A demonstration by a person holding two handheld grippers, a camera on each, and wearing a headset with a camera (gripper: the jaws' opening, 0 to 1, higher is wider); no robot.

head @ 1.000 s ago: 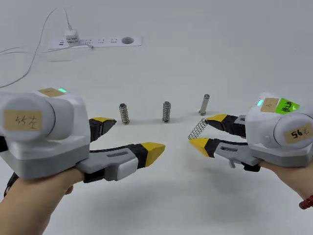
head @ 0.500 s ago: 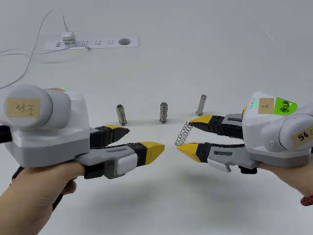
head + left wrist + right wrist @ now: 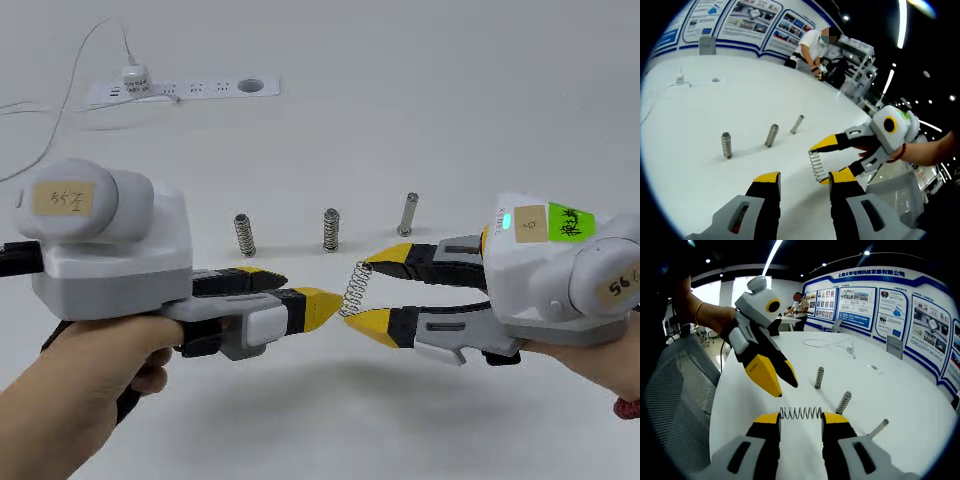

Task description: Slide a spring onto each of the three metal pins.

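Head view, from the left edge: a white power strip [image 3: 185, 89] lies at the far side of the white workbench [image 3: 330, 420], with a plug and cable at its left end. Nearer, the left gripper [image 3: 300, 292] points rightward, its jaws parted with nothing between them. Its yellow lower tip sits right by the bottom end of the held spring [image 3: 356, 288]; whether they touch cannot be told.

Behind the grippers three pins stand in a row. The left pin [image 3: 240, 218] is upright with the left spring [image 3: 244, 238] around its shaft. The middle pin [image 3: 332, 212] carries the middle spring [image 3: 331, 232] in the same way. The right pin [image 3: 408, 214] is bare and leans slightly.

The right gripper [image 3: 362, 290] points leftward, tip to tip with the other, and pinches the held spring lengthwise by its ends between its two yellow tips, above the workbench and in front of the pins.

Left gripper view: the left gripper's [image 3: 802, 180] own jaws stand apart and empty. The held spring [image 3: 815, 165] hangs upright just beyond its right jaw, clamped by the right gripper [image 3: 826, 161].

Right gripper view: the left gripper [image 3: 785, 387] comes in from the upper left. The held spring [image 3: 800, 413] spans the gap between the right gripper's [image 3: 800, 418] tips, and the bare right pin [image 3: 877, 429] lies nearest on the right.
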